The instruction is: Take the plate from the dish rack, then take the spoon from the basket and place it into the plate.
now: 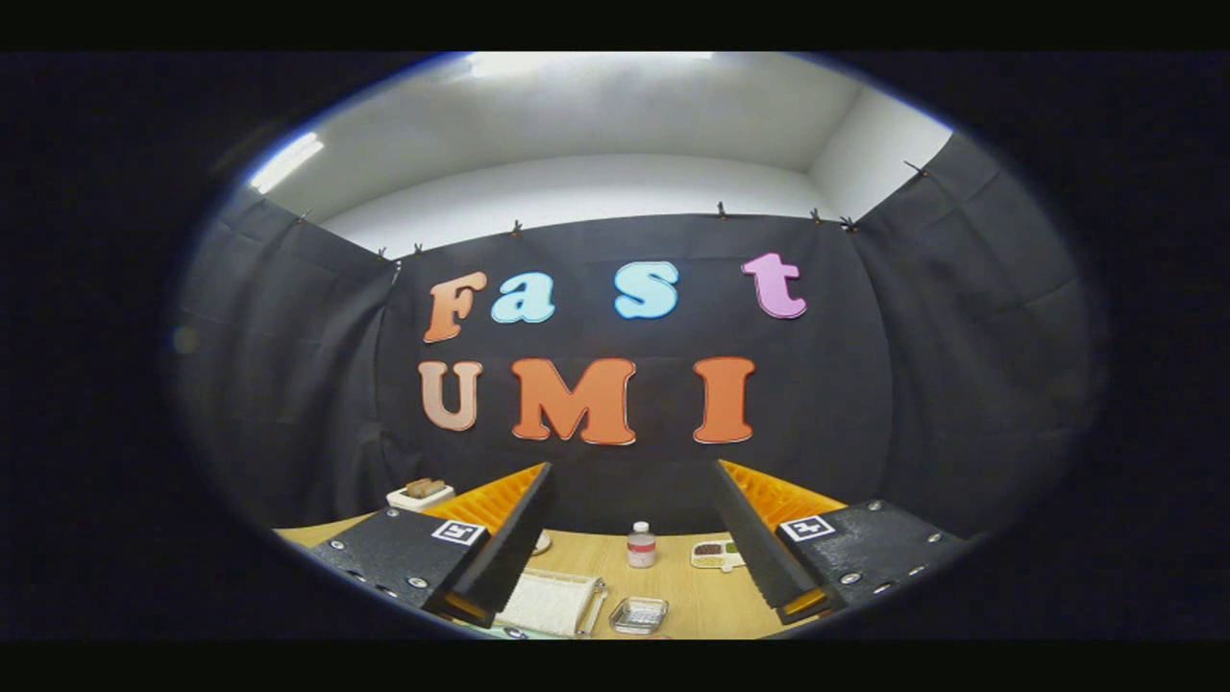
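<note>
Gripper (634, 538): fingers spread, holding nothing, raised over the table (692, 601).
Small bottle (641, 544): upright, far between fingers.
Rack, plate: unidentifiable.

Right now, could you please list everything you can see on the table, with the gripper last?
Table: one, light wood, under everything.
Small bottle: one, clear with a white cap and red contents, upright between the fingers, beyond their tips.
Compartment tray: one, white, holding brown and green bits, right of the bottle.
Small clear dish: one, transparent, nearer than the bottle.
Ribbed rack: one, white, left of the clear dish.
White block: one, brown items on top, beyond the left finger.
Gripper: one, fingers spread wide, holding nothing.
</note>
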`<state>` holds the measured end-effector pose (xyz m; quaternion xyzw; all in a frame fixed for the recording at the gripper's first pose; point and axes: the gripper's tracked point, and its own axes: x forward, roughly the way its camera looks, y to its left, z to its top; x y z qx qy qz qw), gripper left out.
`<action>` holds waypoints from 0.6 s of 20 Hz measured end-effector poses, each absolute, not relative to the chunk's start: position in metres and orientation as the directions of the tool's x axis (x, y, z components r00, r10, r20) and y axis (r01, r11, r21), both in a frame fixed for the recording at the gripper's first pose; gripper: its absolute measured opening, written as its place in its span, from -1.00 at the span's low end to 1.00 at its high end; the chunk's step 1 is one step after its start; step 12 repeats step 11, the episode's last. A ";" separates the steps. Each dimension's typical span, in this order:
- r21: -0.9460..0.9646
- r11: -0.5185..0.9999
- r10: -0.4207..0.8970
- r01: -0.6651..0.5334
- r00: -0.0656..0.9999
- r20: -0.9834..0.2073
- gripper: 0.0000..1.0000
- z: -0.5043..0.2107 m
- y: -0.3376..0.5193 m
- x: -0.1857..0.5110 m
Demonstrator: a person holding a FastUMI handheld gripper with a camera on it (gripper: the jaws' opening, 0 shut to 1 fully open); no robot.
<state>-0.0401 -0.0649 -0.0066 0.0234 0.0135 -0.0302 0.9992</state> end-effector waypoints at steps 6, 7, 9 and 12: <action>0.038 0.996 -0.082 0.083 0.996 -0.017 0.91 -0.004 -0.068 -0.039; 0.041 0.995 -0.086 0.086 0.996 -0.019 0.90 -0.004 -0.067 -0.039; 0.045 0.996 -0.081 0.082 0.996 -0.021 0.91 -0.005 -0.066 -0.039; 0.048 0.996 -0.073 0.074 0.997 -0.025 0.90 -0.006 -0.063 -0.039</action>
